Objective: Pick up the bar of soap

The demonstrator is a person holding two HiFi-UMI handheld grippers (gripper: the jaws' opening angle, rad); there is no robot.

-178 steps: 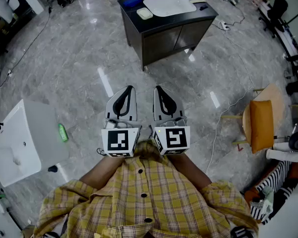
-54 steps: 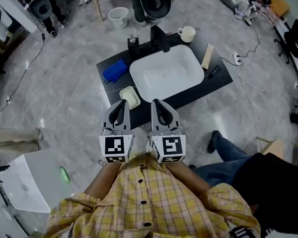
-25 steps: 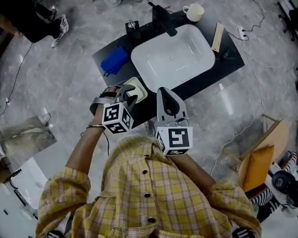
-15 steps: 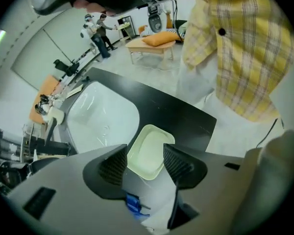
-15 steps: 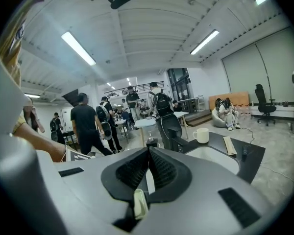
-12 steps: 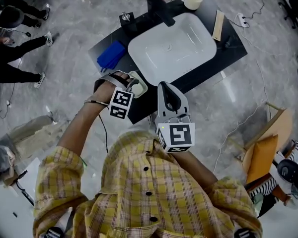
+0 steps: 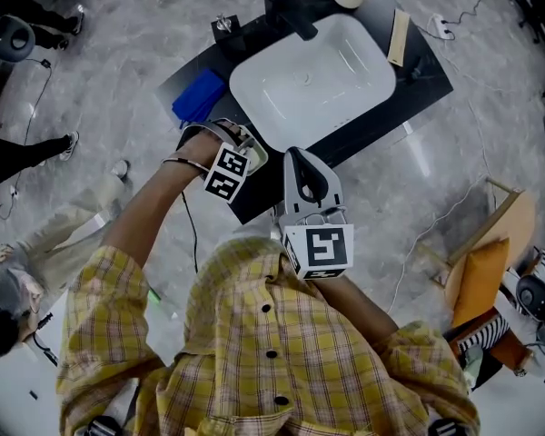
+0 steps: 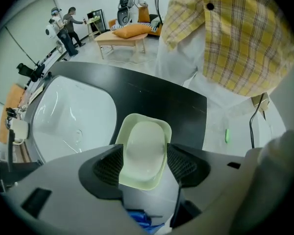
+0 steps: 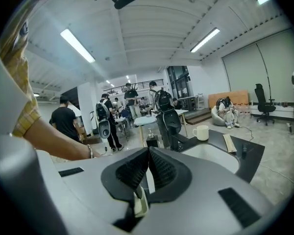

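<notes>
At the counter's (image 7: 372,116) near-left corner, L gripper (image 8: 146,164) hangs over the soap (image 8: 146,146). The soap lies in a pale green dish (image 8: 137,120) just beside the basin (image 7: 313,80). The jaws are opening and now stand spread wide either side of the soap. The pads don't touch it, so there is no grip yet. A sec ago this gripper sat further back with its jaws narrower; it has since reached fwd over the dish. R gripper (image 7: 302,175) stays by the person's chest, jaws pressed together on nothing, aimed across the room. By the look of it the approach is done and the pick not begun. Next it likely needs to drop until the pads flank the soap, then close. Risk: the pads may catch the dish rim, or the soap may slip.
</notes>
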